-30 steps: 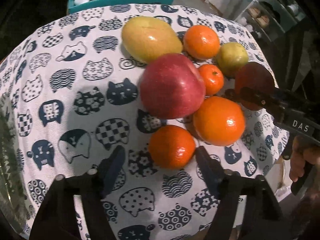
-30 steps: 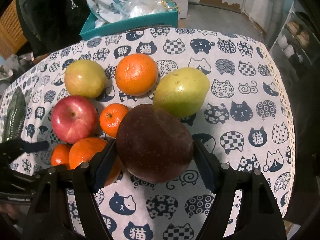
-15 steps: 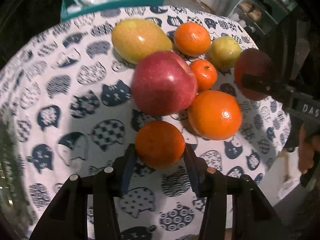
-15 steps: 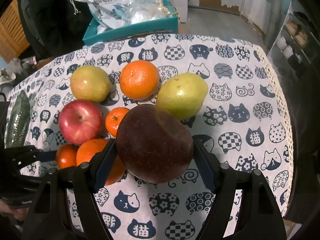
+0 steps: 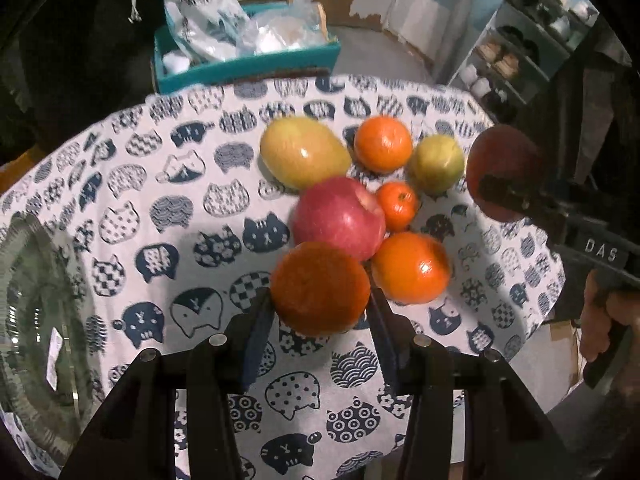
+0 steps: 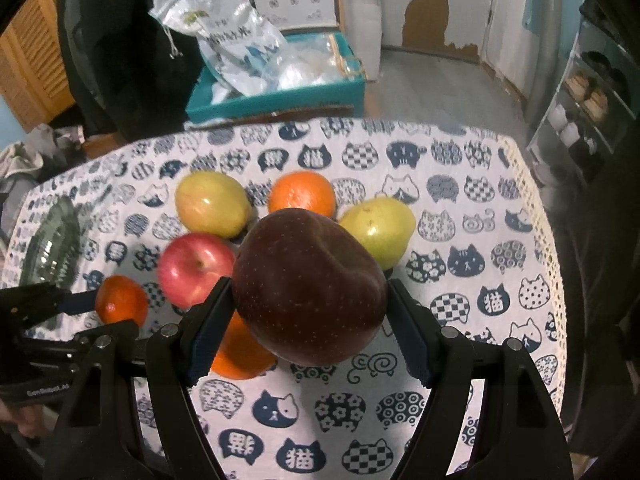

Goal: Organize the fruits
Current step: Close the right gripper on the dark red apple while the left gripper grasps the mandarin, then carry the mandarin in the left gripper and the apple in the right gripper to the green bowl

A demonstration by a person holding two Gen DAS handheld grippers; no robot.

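Note:
My left gripper (image 5: 320, 300) is shut on a small orange (image 5: 319, 288) and holds it above the cat-print tablecloth (image 5: 180, 208). My right gripper (image 6: 310, 300) is shut on a dark red apple (image 6: 308, 284), lifted over the table; it also shows in the left wrist view (image 5: 502, 172). On the cloth lie a red apple (image 5: 338, 218), a large orange (image 5: 410, 268), a small mandarin (image 5: 397, 205), another orange (image 5: 382, 143), a yellow-green mango (image 5: 304, 152) and a green pear (image 5: 436, 164).
A clear glass dish (image 5: 36, 312) sits at the left edge of the table. A teal box (image 5: 244, 68) with plastic bags stands behind the table. Shelves (image 5: 516, 48) stand at the far right. The table edge (image 6: 536, 240) drops off on the right.
My left gripper closed on the small orange and lifted it off the cloth. My right gripper rose higher with the dark red apple still in it.

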